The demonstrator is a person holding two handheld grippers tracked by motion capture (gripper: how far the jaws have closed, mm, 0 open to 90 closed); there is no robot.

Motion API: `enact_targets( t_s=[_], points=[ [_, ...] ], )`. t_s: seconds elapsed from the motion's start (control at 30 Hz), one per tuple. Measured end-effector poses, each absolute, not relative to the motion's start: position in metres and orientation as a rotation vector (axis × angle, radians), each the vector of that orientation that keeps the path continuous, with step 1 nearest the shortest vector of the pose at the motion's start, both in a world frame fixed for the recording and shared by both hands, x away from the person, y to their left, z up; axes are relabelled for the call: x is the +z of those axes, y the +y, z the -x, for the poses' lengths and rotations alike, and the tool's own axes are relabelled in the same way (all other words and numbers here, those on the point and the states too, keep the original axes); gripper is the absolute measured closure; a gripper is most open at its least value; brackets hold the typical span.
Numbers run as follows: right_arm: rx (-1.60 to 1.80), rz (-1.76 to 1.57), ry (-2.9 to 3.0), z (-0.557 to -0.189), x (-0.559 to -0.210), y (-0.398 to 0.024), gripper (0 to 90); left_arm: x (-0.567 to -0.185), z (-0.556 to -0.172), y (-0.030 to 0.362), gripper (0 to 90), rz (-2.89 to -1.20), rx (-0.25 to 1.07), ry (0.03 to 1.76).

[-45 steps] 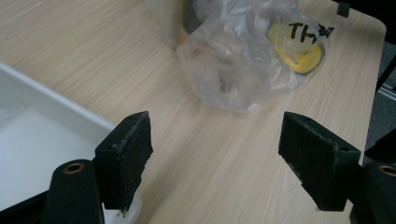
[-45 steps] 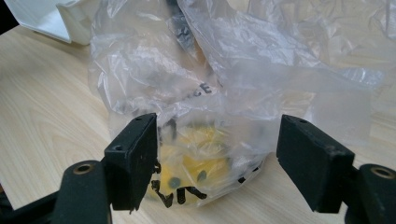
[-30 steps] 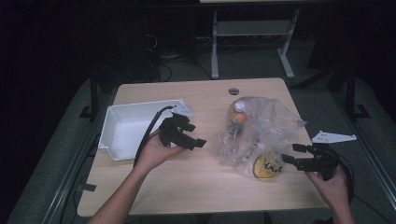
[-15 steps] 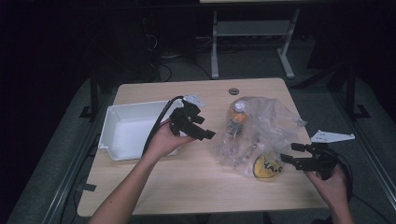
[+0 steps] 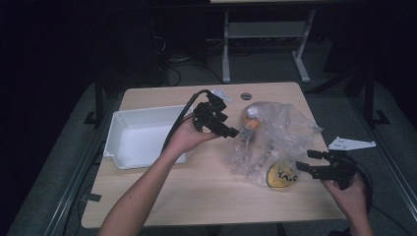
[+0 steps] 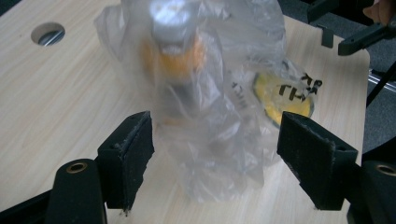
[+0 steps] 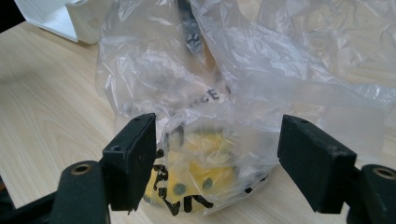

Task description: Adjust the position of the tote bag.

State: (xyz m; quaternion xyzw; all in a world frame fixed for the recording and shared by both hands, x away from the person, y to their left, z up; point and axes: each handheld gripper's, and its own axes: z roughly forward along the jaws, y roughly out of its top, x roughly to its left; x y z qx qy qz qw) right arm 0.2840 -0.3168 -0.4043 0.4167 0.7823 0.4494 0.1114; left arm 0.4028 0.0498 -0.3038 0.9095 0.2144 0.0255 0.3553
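A crumpled clear plastic bag (image 5: pixel 275 140) lies on the wooden table (image 5: pixel 196 187). Inside it are an orange bottle with a silver cap (image 5: pixel 250 118) and a round yellow thing with black writing (image 5: pixel 282 175). My left gripper (image 5: pixel 231 132) hovers open just left of the bag, jaws pointing at the bottle (image 6: pixel 175 51). The bag (image 6: pixel 210 107) fills the space ahead of its pads. My right gripper (image 5: pixel 306 162) is open at the bag's right edge, beside the yellow thing (image 7: pixel 205 179), with the bag (image 7: pixel 243 79) in front of its jaws.
A white rectangular bin (image 5: pixel 142 137) stands at the table's left, behind my left forearm. A round cable hole (image 5: pixel 246 95) sits near the far edge. A white desk frame (image 5: pixel 265 34) stands on the floor beyond the table.
My left gripper has travelled right from beside the bin to the bag's left side. The right gripper has stayed by the yellow thing.
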Motion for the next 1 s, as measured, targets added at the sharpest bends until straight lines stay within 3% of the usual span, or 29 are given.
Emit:
enact_targets(
  t_s=[0.43,0.9,1.0],
  points=[
    [1.317,-1.223,2.286,-0.284,-0.404,-0.320,27.8,-0.297,-0.424,0.018,27.2,-2.396,0.059,0.546],
    [1.330,-1.224,2.272,-0.284,-0.403,-0.323,27.9,-0.306,-0.451,-0.007,36.0,-2.461,0.070,0.598],
    [1.330,-1.221,2.271,-0.284,-0.402,-0.323,28.0,-0.308,-0.452,-0.009,41.2,-2.466,0.068,0.598]
  ],
)
